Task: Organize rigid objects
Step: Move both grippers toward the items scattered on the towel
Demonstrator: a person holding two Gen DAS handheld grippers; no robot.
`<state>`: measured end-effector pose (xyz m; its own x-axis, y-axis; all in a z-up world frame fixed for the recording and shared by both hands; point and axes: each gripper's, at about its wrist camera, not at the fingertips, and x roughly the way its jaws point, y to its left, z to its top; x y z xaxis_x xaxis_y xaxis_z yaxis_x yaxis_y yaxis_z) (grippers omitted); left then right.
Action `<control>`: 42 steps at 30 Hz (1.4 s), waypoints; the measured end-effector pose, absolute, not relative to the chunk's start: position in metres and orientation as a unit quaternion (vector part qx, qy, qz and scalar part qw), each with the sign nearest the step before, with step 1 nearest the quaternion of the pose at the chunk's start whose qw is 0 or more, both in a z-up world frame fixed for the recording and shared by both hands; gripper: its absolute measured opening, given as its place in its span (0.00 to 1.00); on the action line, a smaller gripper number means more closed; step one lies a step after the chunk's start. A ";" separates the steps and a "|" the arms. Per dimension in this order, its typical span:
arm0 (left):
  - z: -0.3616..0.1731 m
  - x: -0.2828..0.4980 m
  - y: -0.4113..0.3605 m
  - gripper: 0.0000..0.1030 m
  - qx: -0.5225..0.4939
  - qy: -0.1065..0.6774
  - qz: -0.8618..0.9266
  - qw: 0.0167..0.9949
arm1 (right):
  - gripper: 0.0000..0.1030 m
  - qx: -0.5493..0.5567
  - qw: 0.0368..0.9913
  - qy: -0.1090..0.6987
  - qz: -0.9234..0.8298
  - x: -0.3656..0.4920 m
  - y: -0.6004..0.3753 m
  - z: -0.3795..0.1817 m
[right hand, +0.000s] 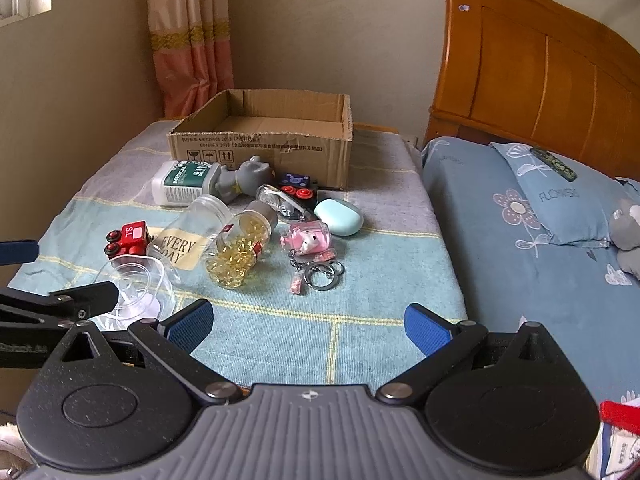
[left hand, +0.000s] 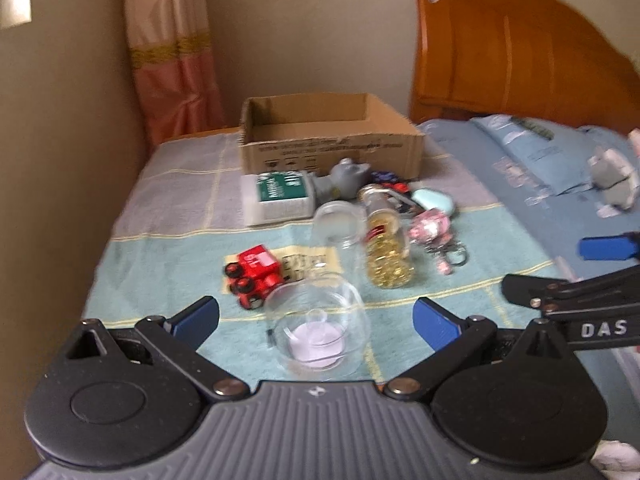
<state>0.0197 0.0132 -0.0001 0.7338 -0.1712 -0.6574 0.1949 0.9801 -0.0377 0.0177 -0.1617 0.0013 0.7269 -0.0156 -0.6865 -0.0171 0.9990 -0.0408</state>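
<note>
An open cardboard box [left hand: 332,140] [right hand: 260,136] stands at the back of a cloth-covered table. In front of it lie a clear glass cup [left hand: 318,330] [right hand: 136,292], a red toy train [left hand: 256,276] [right hand: 128,238], an empty clear jar [left hand: 336,222] [right hand: 192,232], a bottle of yellow capsules [left hand: 386,248] [right hand: 240,248], a white-green bottle [left hand: 280,196] [right hand: 186,182], a grey figurine [left hand: 342,180] [right hand: 244,178], a pink keychain [left hand: 434,236] [right hand: 310,244] and a mint case [left hand: 434,202] [right hand: 338,216]. My left gripper [left hand: 316,320] is open with the glass cup between its fingers. My right gripper [right hand: 308,326] is open and empty over the front of the table.
A bed with a blue floral pillow [right hand: 560,196] and wooden headboard [right hand: 540,68] lies to the right. A curtain [right hand: 190,36] hangs at the back left corner. A grey plush [right hand: 628,232] sits on the bed. The right gripper's arm shows in the left wrist view [left hand: 580,308].
</note>
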 end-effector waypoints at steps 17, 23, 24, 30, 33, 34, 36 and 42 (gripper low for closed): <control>-0.036 0.048 0.042 0.99 0.025 0.361 -0.154 0.919 | 1.00 -0.070 0.909 0.408 0.047 0.056 -0.195 -0.050; -0.049 0.053 0.030 0.99 0.063 0.373 -0.183 0.907 | 1.00 -0.060 0.905 0.418 0.057 0.067 -0.197 -0.060; -0.051 0.054 0.029 0.99 0.068 0.377 -0.181 0.906 | 1.00 -0.059 0.904 0.419 0.058 0.069 -0.197 -0.061; -0.059 0.061 0.023 0.99 0.078 0.391 -0.190 0.897 | 1.00 -0.056 0.899 0.429 0.061 0.081 -0.198 -0.070; -0.064 0.066 0.018 0.99 0.086 0.396 -0.190 0.894 | 1.00 -0.054 0.899 0.431 0.061 0.086 -0.198 -0.071; -0.066 0.067 0.016 0.99 0.093 0.400 -0.186 0.892 | 1.00 -0.054 0.899 0.431 0.062 0.087 -0.198 -0.072; -0.069 0.068 0.018 0.99 0.100 0.406 -0.183 0.890 | 1.00 -0.055 0.898 0.432 0.064 0.090 -0.198 -0.073; -0.068 0.064 0.050 0.99 0.089 0.416 -0.147 0.893 | 1.00 -0.067 0.895 0.435 0.074 0.098 -0.194 -0.079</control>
